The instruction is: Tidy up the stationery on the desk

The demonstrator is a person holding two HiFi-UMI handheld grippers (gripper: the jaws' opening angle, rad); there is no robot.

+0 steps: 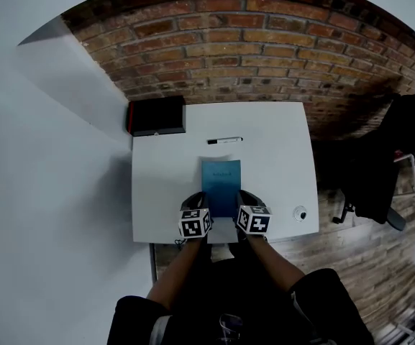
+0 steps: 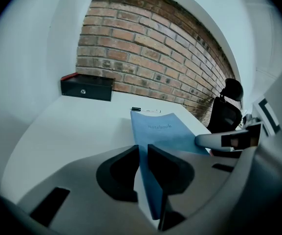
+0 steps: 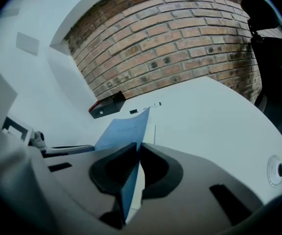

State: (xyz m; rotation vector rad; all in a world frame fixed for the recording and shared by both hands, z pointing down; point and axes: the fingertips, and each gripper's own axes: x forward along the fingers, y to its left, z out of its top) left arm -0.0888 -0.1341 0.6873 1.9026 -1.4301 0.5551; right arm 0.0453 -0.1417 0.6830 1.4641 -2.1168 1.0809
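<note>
My left tongs (image 1: 193, 203) and right tongs (image 1: 248, 201) each pinch the near edge of the flat blue notebook (image 1: 221, 180), near middle of the white desk (image 1: 279, 164); 1 white black-capped marker (image 1: 224, 141) lies farther off.

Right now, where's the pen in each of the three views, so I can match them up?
Head view: the pen lies just above the picture's middle, beyond the notebook.
Left gripper view: the pen is at the centre, just past the notebook's far edge.
Right gripper view: the pen is at the centre, by the notebook's far corner.
Shared landmark: the black box, to the pen's left in all three views.
</note>
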